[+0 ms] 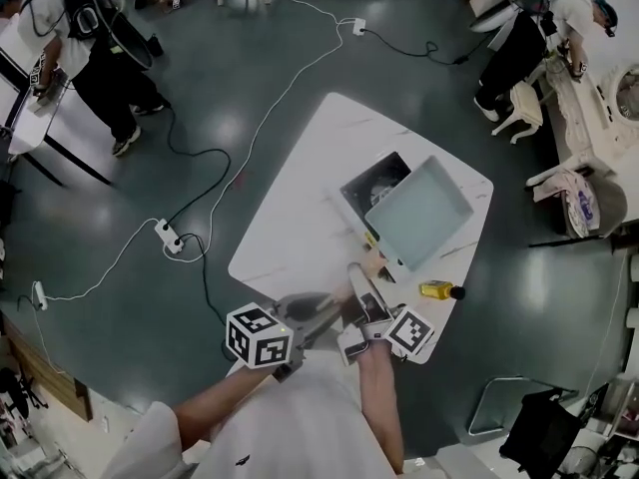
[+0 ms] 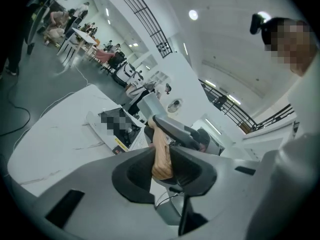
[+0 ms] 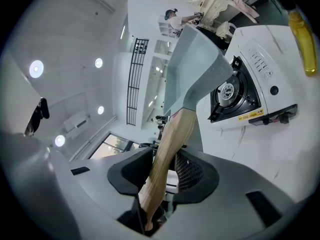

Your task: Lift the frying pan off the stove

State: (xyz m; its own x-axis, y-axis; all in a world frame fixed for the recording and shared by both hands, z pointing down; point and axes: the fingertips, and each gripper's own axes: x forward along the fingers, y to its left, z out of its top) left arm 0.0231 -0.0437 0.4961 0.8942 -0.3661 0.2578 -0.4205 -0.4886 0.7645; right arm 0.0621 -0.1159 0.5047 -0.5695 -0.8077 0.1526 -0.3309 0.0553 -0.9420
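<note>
A square pale-green frying pan with a wooden handle hangs tilted over the right side of the white tabletop stove, off its burner. Both grippers hold the handle. My right gripper is shut on the handle, with the pan's underside rising ahead of it. My left gripper is shut on the handle's end, just behind the right gripper. In the head view the left gripper and right gripper sit close together at the table's near edge.
A yellow bottle lies on the white table right of the stove, also seen as the bottle in the right gripper view. Cables and a power strip cross the dark floor at left. People stand at far tables.
</note>
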